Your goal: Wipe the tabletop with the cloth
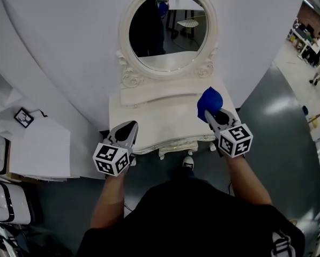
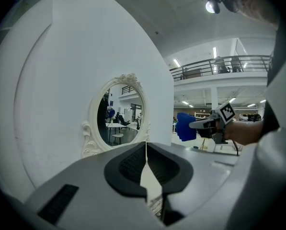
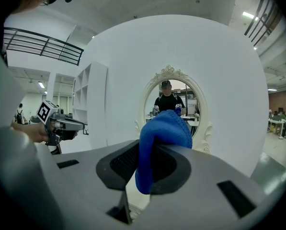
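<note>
A blue cloth is bunched in my right gripper, which is shut on it above the right part of the white tabletop. In the right gripper view the blue cloth fills the space between the jaws and bulges over their tips. My left gripper hovers at the tabletop's front left corner, jaws shut with nothing between them. From the left gripper view, the blue cloth and the right gripper show at the right, held off the table.
An oval mirror in an ornate white frame stands at the back of the dressing table against a white curved wall. White shelving with a small framed picture stands at the left. Grey floor lies to the right.
</note>
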`<state>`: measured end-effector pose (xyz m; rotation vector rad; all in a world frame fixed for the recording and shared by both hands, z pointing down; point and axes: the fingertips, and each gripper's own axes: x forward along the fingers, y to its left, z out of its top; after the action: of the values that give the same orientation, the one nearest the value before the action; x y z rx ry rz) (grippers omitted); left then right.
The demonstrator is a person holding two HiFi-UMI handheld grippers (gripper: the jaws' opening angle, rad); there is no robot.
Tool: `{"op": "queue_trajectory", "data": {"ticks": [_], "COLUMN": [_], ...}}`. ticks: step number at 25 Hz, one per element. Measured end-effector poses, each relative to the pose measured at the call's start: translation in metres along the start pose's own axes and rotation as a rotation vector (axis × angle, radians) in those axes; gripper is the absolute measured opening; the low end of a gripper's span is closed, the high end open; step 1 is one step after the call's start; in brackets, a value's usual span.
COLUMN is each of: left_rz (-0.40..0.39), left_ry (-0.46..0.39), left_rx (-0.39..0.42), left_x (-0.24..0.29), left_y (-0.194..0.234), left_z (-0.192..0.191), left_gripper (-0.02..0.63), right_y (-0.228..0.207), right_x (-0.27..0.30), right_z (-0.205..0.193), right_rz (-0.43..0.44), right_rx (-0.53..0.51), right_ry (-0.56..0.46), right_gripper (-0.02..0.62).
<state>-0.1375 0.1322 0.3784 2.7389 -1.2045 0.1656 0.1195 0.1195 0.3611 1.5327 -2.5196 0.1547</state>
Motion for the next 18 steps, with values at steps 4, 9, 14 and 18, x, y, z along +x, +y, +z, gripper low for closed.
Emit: {"op": "queue_trajectory", "data": {"ticks": [4,9,14,18], "left_rz": [0.019,0.051,0.077,0.096], "left_ry": [0.011,0.029,0.05,0.068], "left_rx": [0.003,0.012,0.007,0.011], "left_x": [0.012,0.034,0.074,0.114], "left_y": [0.01,0.027,0.048,0.064], "left_z": [-0.001,0.0,0.001,0.005], "left_gripper": [0.02,0.02,0.02,0.02], "right_y": [-0.011,-0.026,-0.056,-0.086], "right_x": [0.015,0.045,0.083,0.115], "right_z": [-0.001,-0.005,-0.009,-0.007], "right_rz": [-0.001,0.015,0.035,0.051], "right_rx": [0.004,0.011,0.022,0.027], "right_ry": [0.0,0.004,0.021,0.03], "right_gripper": [0.043,0.043,0.043,0.043]}}
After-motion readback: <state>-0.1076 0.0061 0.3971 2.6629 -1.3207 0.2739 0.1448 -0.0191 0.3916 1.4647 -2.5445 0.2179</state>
